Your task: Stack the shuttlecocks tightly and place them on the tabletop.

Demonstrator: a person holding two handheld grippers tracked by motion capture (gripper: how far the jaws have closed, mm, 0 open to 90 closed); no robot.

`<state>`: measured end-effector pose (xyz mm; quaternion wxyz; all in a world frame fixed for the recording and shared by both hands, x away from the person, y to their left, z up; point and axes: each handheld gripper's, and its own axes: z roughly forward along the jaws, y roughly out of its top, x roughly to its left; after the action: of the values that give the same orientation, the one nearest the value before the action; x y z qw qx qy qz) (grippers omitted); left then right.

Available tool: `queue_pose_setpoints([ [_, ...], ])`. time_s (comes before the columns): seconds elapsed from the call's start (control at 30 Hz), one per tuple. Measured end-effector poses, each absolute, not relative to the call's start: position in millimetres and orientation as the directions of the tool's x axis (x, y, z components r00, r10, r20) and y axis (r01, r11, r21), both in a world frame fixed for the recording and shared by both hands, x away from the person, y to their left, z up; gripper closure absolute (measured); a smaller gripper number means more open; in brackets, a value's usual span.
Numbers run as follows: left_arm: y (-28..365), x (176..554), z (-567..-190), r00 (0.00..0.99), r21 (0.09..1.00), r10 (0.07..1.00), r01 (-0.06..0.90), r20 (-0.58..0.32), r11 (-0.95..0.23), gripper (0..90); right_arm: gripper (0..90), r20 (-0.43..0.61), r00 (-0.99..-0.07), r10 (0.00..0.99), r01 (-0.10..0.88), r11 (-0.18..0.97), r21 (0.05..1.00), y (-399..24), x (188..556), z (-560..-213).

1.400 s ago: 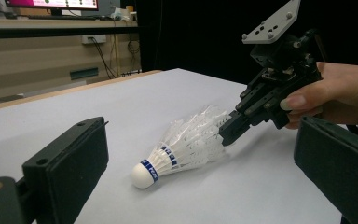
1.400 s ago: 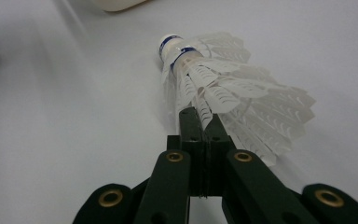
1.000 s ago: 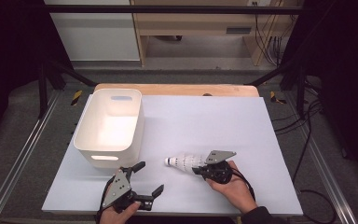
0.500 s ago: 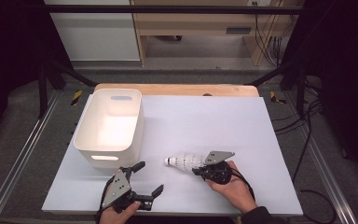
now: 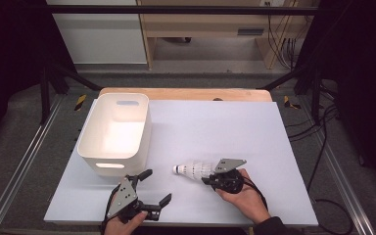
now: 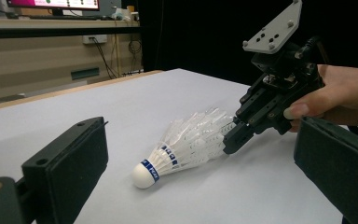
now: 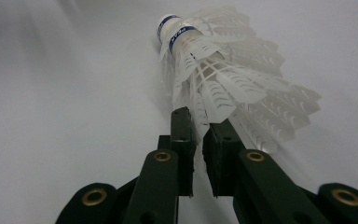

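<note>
Your right tongs [image 5: 209,179] pinch the feather end of the shuttlecock stack [image 5: 193,170], jaws just easing; it lies flat, cork pointing left toward the bin [image 5: 89,147]. Left tongs [image 5: 155,188] stand wide, empty.

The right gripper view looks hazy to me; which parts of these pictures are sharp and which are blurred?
Right gripper view: feathers of the shuttlecock stack fairly sharp, table around them hazy. Left gripper view: near black jaws soft, shuttlecocks crisp. High view: white bin glows brightly inside, surroundings dark.
</note>
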<state>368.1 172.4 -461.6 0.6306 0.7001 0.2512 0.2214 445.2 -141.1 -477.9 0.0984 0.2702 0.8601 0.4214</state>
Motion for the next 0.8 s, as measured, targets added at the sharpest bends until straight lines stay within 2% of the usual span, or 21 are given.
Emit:
queue_pose_setpoints([
  [0.27,172.5,368.2,-461.6,0.776,0.994,0.631,0.073,-0.008,-0.077,2.8,73.5,0.05,-0.826,0.562,0.385,0.498,0.777,-142.2,444.1,-476.7],
  [0.6,172.6,368.4,-461.7,0.775,0.994,0.632,0.074,-0.009,-0.077,2.7,58.6,0.045,-0.817,0.575,0.395,0.5,0.771,-142.8,443.1,-476.7],
  [0.8,172.9,368.4,-461.7,0.774,0.994,0.633,0.074,-0.009,-0.077,2.7,55.2,0.044,-0.814,0.579,0.398,0.501,0.768,-143.7,442.9,-476.6],
])
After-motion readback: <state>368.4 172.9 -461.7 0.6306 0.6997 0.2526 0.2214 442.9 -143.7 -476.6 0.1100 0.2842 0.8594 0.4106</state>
